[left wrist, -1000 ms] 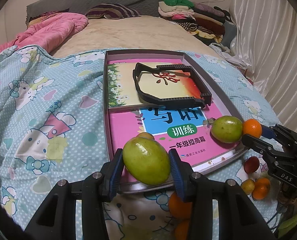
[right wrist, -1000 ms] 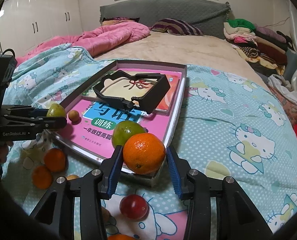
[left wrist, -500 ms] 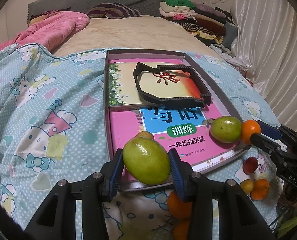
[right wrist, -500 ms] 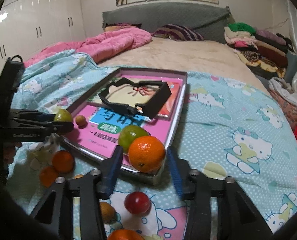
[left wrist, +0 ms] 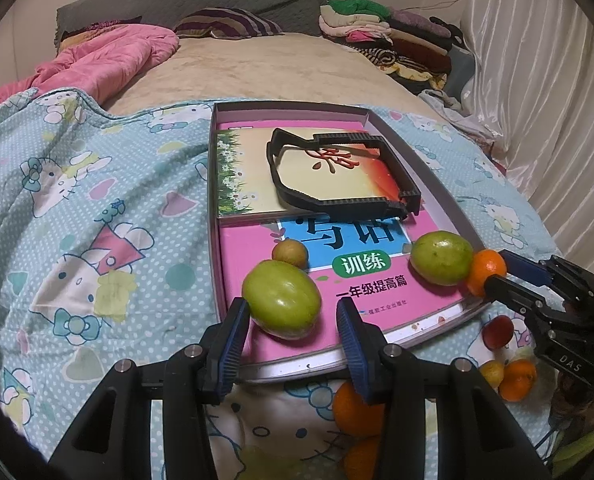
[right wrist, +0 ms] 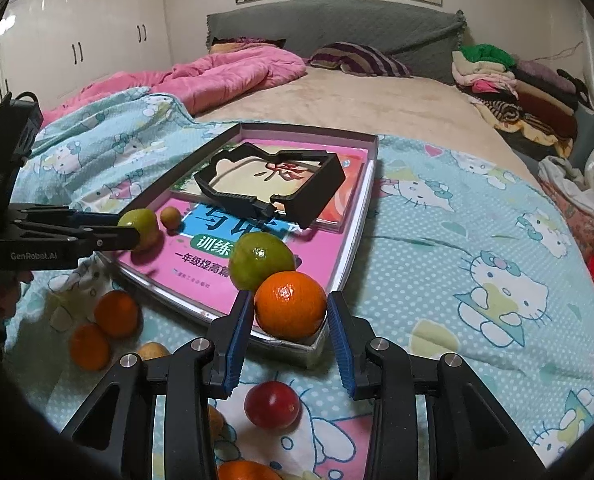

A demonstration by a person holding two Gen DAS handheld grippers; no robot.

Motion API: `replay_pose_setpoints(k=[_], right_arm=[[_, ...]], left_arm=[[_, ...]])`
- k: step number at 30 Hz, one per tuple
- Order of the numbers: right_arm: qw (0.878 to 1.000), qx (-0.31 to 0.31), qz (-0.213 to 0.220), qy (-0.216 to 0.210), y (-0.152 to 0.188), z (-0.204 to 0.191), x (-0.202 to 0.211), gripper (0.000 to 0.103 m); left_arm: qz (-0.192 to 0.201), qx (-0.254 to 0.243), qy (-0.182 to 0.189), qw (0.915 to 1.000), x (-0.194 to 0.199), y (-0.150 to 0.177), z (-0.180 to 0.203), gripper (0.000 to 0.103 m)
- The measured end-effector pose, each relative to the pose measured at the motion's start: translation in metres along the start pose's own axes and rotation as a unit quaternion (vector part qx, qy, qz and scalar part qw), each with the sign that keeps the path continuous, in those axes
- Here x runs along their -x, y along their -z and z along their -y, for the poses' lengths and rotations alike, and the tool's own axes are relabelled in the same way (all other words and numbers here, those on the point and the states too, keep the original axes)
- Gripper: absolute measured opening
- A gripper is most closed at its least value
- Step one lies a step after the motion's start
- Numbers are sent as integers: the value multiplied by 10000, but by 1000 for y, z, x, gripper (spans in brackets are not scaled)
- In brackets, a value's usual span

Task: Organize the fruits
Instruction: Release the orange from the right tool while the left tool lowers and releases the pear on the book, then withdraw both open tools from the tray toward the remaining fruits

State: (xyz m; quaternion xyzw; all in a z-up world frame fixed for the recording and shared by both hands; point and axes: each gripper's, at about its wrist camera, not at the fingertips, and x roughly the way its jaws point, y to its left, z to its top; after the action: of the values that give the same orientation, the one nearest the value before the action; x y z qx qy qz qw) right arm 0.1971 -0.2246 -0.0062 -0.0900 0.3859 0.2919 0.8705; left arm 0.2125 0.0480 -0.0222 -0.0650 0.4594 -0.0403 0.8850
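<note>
Both grippers are matte black: the left gripper (left wrist: 293, 334) and right gripper (right wrist: 290, 334) carry ribbed blue pads and silver screw heads (white lettering marks each side)

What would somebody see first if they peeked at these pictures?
Probably the fruit on the pink book in the shallow tray on the bed: a big green fruit between the left gripper fingers at the near edge, and an orange between the right gripper fingers at the tray's corner. A black plastic frame lies further back in the tray, and more oranges wait on the cartoon-cat blanket.
</note>
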Motion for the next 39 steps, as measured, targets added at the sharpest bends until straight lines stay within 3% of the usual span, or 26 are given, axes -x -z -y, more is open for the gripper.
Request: replay_pose_setpoints(k=[8,15,31,39], right_arm=[[10000,-41,-3,13,0,0,-1,45],[9999,-162,-20,-7,1,1,-1,57],[9992,-374,133,93,1,6,10,74],[9979,-474,418,113,-2,8,25,76]], left_arm=[[4,-5,-1,10000,1,1,2,46],[43,-1,35,10000,6,3,2,46],[224,-6,107,9997,21,2,9,69],[458,124,150,9988,39,0,10,85]])
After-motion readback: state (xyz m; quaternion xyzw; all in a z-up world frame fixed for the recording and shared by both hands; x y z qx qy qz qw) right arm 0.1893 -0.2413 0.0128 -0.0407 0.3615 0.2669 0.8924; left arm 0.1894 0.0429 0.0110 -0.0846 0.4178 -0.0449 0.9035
